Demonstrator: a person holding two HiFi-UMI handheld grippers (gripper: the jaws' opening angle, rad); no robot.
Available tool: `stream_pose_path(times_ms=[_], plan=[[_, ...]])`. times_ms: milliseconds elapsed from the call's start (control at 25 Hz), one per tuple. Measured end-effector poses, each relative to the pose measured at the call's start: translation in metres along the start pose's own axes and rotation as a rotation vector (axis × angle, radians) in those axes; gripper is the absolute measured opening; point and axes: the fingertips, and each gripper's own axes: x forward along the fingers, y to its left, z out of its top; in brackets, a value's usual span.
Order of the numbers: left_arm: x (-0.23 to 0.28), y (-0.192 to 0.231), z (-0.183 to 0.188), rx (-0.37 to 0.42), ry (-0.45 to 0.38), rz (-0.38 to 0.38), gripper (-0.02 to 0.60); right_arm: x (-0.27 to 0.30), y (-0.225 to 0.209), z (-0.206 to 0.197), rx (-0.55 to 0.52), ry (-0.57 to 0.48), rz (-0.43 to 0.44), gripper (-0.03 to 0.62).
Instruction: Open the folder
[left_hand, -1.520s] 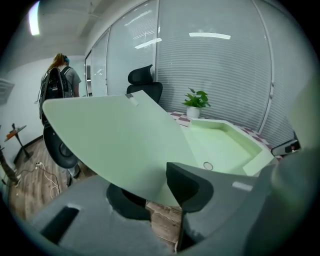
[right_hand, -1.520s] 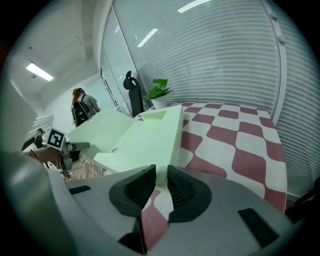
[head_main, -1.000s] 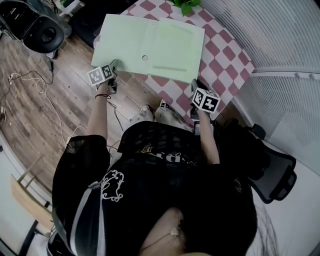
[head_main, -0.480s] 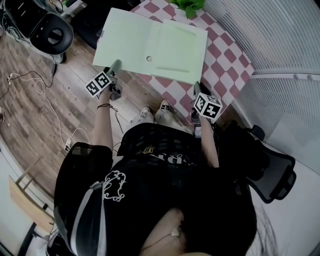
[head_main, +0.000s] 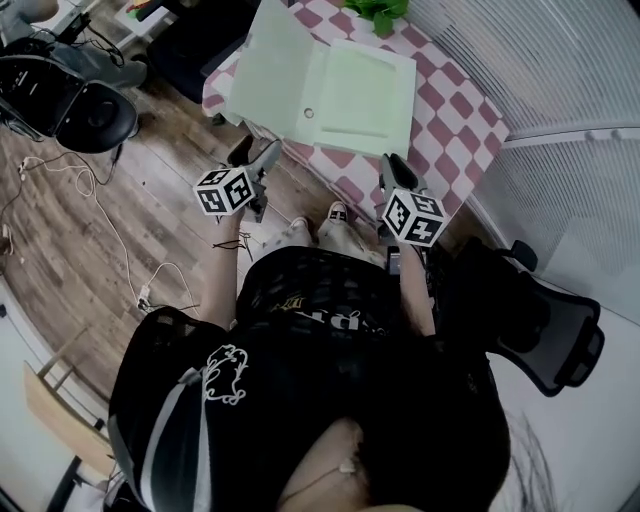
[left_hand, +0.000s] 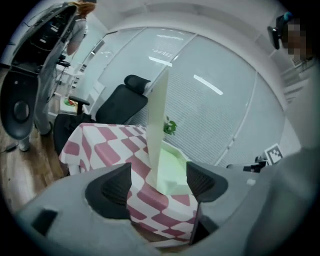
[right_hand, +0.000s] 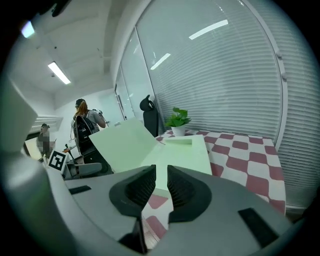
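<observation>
You're facing a table draped in red-and-white checks (head_main: 455, 125), the drape hanging down over its edges. On it lies a pale green card folder (head_main: 365, 95) – its right half flat on the checks, its left cover lifted and tilted up above the table's left edge. A small round hole (head_main: 307, 113) shows in that raised cover, near the fold. Just beyond the folder, at the far edge, stands a leafy green plant in a white pot (right_hand: 178, 121). The table itself stands on a wood-plank floor (head_main: 100, 260).
</observation>
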Motion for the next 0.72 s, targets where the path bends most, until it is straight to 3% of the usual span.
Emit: stream_pose_path(times_ms=[280, 480, 720], plan=[[-0.018, -0.081, -0.002, 0.163, 0.019, -0.216, 0.33, -0.035, 0.05, -0.001, -0.015, -0.084, 0.062, 0.069], [-0.029, -0.126, -0.004, 0.26, 0.007, -0.325, 0.218, -0.051, 0.064, -0.015, -0.046, -0.095, 0.071, 0.066], [-0.047, -0.151, -0.006, 0.285, -0.019, -0.378, 0.128, -0.068, 0.075, -0.024, -0.055, -0.103, 0.087, 0.06]])
